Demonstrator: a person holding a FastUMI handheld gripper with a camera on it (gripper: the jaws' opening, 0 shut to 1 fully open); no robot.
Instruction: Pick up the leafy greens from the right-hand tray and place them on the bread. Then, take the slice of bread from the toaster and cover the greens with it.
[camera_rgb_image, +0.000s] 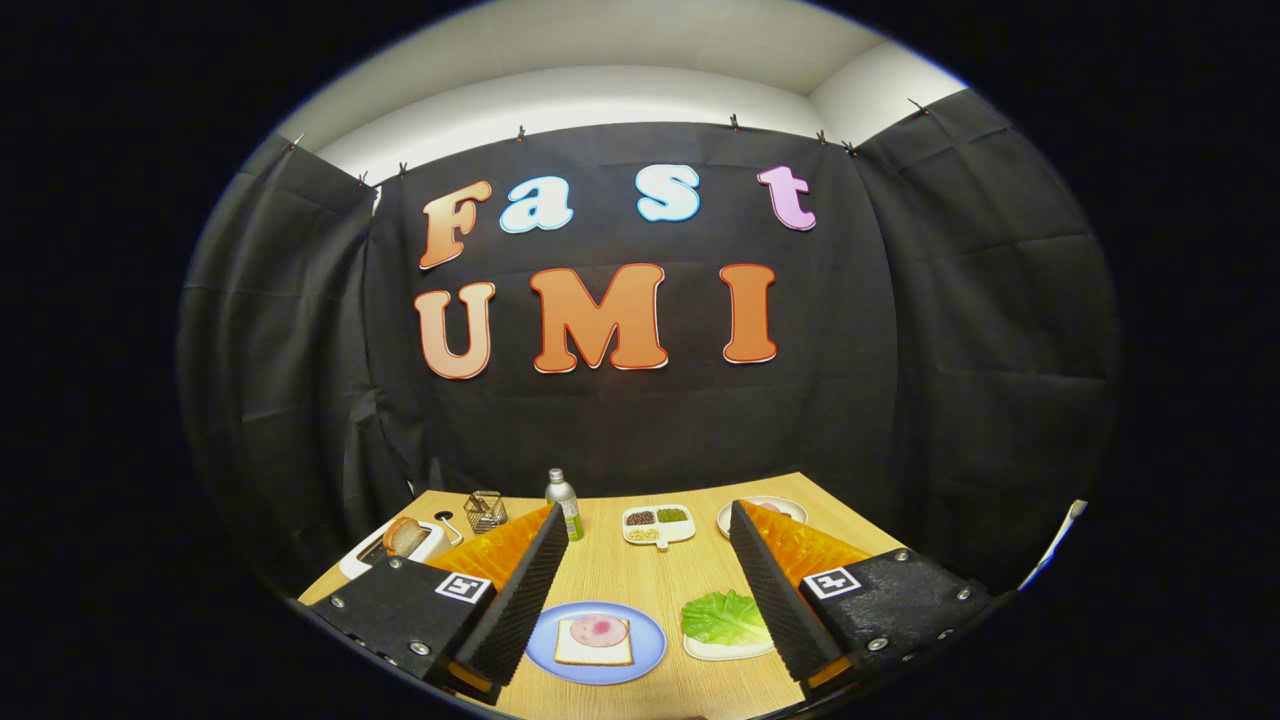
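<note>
My gripper (645, 560) is open, held above the wooden table with nothing between its fingers. Below, between the fingers, a blue plate (645, 655) holds a slice of bread (592, 645) topped with a round of ham (598, 629). Just right of it, beside the right finger, the leafy greens (722, 616) lie on a small white tray (725, 650), partly covered by that finger. Beyond the left finger a white toaster (395, 548) stands with a slice of bread (404, 536) sticking up from its slot.
A metal bottle with a green label (563, 503) stands mid-table beyond the fingers. A wire basket (485, 510) is near the toaster. A white divided dish of seeds (657, 524) and a white plate (765, 510) sit toward the far edge. Black cloth walls close the booth.
</note>
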